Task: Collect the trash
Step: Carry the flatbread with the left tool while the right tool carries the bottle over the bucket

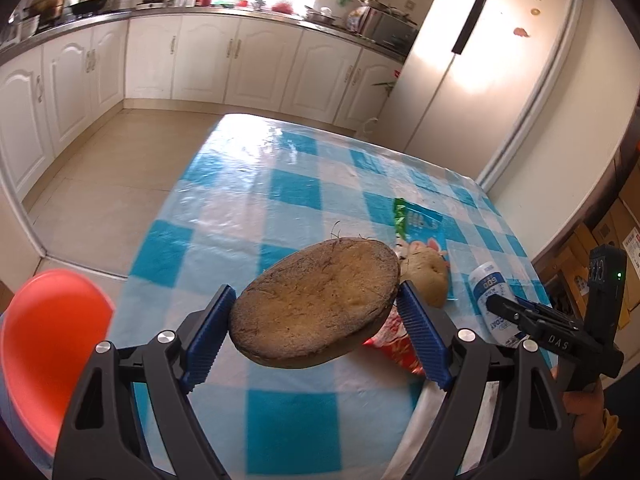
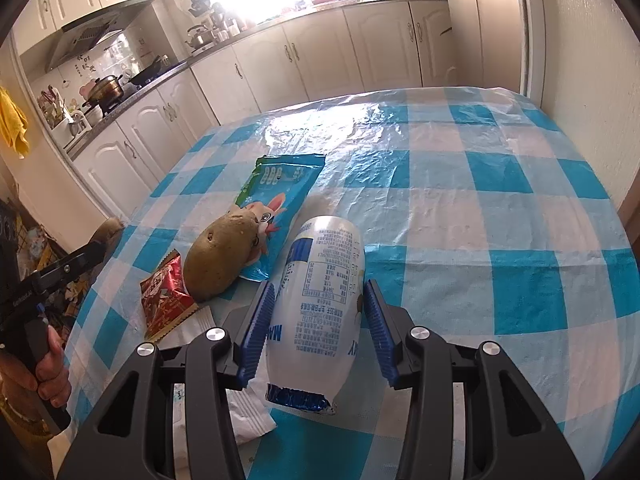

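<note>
My left gripper (image 1: 316, 304) is shut on a brown half potato (image 1: 316, 300), cut face up, held above the table's near left edge. My right gripper (image 2: 318, 304) straddles a white and blue plastic bottle (image 2: 320, 280) lying on the checked tablecloth (image 2: 480, 200); the left pad touches it and a small gap shows at the right pad. The bottle also shows in the left wrist view (image 1: 490, 296). A whole potato (image 2: 220, 256) lies on a blue snack bag (image 2: 280, 196), with a red wrapper (image 2: 166, 296) and a white wrapper (image 2: 240, 412) beside it.
An orange bin (image 1: 52, 352) stands at the left below the table edge. White kitchen cabinets (image 1: 200, 64) and a fridge (image 1: 480, 60) line the room beyond the table. Cardboard boxes (image 1: 612, 232) are stacked at the right.
</note>
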Demonstrator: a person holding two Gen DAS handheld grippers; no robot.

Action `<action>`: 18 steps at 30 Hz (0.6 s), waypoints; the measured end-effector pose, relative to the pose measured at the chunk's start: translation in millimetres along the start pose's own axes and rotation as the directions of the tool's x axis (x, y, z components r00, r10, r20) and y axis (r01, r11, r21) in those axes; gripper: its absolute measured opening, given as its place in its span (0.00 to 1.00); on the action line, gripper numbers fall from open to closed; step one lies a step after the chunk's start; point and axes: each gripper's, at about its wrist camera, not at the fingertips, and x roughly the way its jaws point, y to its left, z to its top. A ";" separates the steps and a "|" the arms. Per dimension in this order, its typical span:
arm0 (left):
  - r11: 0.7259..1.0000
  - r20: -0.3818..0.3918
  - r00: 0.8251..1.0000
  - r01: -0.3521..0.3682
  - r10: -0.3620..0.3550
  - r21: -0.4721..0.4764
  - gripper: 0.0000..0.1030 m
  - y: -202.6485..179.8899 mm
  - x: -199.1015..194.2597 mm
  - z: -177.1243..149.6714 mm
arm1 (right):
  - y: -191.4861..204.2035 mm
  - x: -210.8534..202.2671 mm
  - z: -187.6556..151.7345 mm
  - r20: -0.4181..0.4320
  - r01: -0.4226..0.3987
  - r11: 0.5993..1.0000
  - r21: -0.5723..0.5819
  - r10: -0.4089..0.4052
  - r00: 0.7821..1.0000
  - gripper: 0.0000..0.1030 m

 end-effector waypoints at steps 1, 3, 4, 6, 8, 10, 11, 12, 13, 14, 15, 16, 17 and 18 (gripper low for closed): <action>1.000 0.005 1.000 -0.008 0.008 -0.003 0.80 2.6 -3.1 -1.0 | -0.3 -0.7 0.2 0.001 0.000 1.000 0.004 0.000 1.000 0.46; 1.000 0.015 1.000 -0.023 0.024 -0.010 0.80 9.5 -12.0 -4.5 | -0.6 -4.2 0.6 0.005 -0.005 1.000 0.014 0.005 1.000 0.46; 0.999 0.018 0.999 -0.028 0.029 -0.017 0.80 13.3 -15.8 -6.1 | 0.1 -5.5 1.2 0.005 -0.006 1.000 0.016 0.006 1.000 0.46; 0.999 0.025 0.999 -0.040 0.041 -0.024 0.80 19.7 -22.7 -8.8 | 3.3 -8.3 3.6 0.008 -0.013 1.000 0.019 0.012 1.000 0.46; 0.997 0.033 0.997 -0.062 0.063 -0.035 0.80 29.0 -31.3 -12.7 | 8.4 -12.1 5.7 0.014 -0.019 1.000 0.015 0.019 1.000 0.46; 0.996 0.036 0.997 -0.072 0.074 -0.057 0.80 38.5 -38.6 -16.2 | 16.3 -16.1 8.8 0.021 -0.027 1.000 0.004 0.027 0.999 0.46; 0.995 0.040 0.996 -0.078 0.081 -0.066 0.80 43.3 -42.8 -18.1 | 21.1 -17.9 10.5 0.023 -0.035 0.999 -0.002 0.035 0.999 0.46; 0.993 0.046 0.995 -0.089 0.093 -0.073 0.80 48.2 -47.4 -20.2 | 26.5 -19.5 12.2 0.023 -0.046 0.999 -0.009 0.046 0.999 0.46; 0.992 0.050 0.993 -0.100 0.105 -0.079 0.80 51.7 -51.0 -21.3 | 30.9 -20.8 13.4 0.025 -0.053 0.998 -0.015 0.053 0.998 0.46; 0.989 0.055 0.991 -0.113 0.119 -0.090 0.80 57.3 -56.2 -23.4 | 37.4 -22.4 15.0 0.026 -0.062 0.998 -0.025 0.063 0.998 0.46; 0.987 0.058 0.990 -0.121 0.127 -0.103 0.80 63.4 -61.4 -25.7 | 42.2 -23.1 16.2 0.027 -0.068 0.997 -0.033 0.069 0.997 0.46; 0.985 0.062 0.989 -0.129 0.136 -0.116 0.80 68.9 -66.4 -28.1 | 49.7 -23.8 18.6 0.027 -0.080 0.996 -0.044 0.082 0.996 0.46; 0.982 0.067 0.987 -0.140 0.149 -0.125 0.80 73.6 -71.2 -30.3 | 56.8 -24.3 20.2 0.025 -0.093 0.994 -0.054 0.094 0.995 0.46; 0.978 0.072 0.983 -0.156 0.167 -0.135 0.80 79.8 -77.0 -33.2 | 62.8 -24.4 21.0 0.023 -0.102 0.993 -0.060 0.104 0.994 0.46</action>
